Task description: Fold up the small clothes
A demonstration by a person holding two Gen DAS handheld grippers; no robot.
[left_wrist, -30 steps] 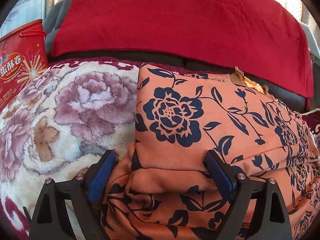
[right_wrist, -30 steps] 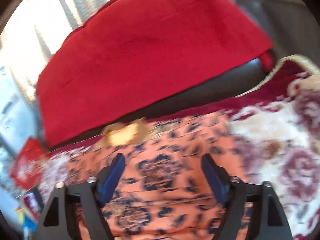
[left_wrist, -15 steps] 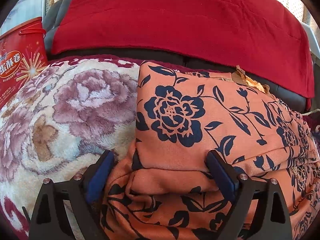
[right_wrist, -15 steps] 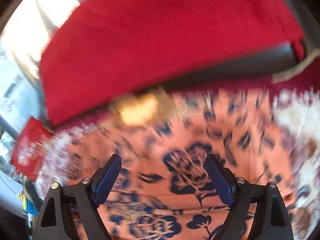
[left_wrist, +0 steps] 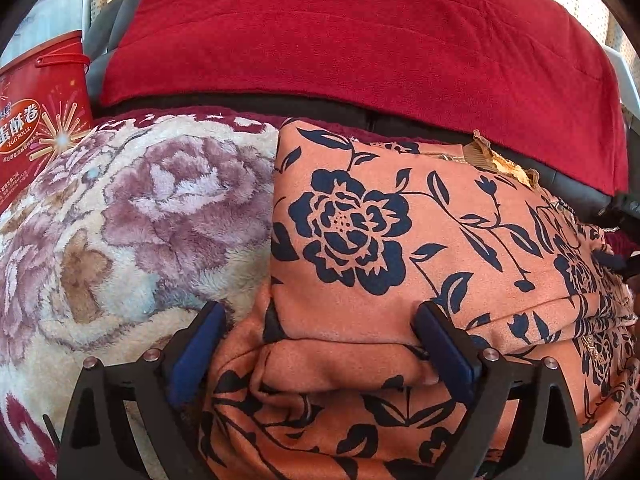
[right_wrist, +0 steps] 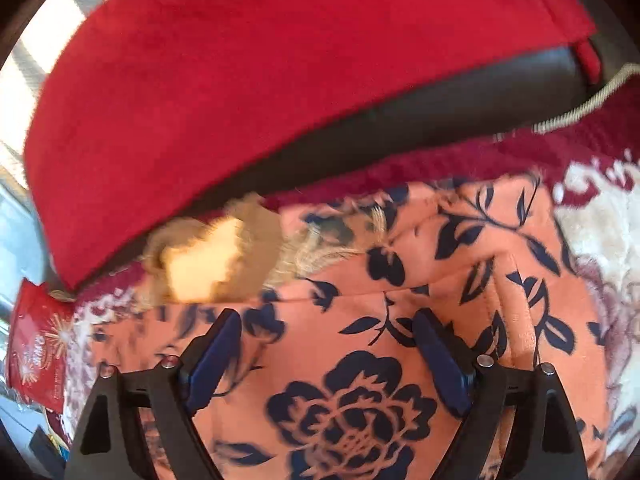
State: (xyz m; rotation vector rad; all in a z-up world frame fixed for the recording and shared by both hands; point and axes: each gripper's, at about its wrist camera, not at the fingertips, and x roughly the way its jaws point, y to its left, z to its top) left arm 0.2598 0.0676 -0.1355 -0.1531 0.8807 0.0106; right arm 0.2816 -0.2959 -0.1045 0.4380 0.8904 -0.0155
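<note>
An orange garment with dark blue flowers [left_wrist: 360,248] lies partly folded on a plush floral blanket [left_wrist: 132,216]. My left gripper [left_wrist: 320,328] is open, its jaws straddling the garment's bunched near-left corner, low against the fabric. In the right wrist view the same garment [right_wrist: 380,360] fills the lower frame. My right gripper [right_wrist: 324,340] is open and close above the cloth, holding nothing. A tan paper tag [right_wrist: 216,260] lies at the garment's far edge; it also shows in the left wrist view [left_wrist: 500,160].
A red cloth [left_wrist: 360,40] drapes over a dark sofa back [right_wrist: 440,112] behind the blanket. A red egg-roll tin [left_wrist: 36,120] stands at the far left. A cream cord [right_wrist: 580,108] edges the blanket at the right.
My right gripper has dropped down and forward over the garment, which now fills its view. My left gripper has barely moved and stays open at the corner.
</note>
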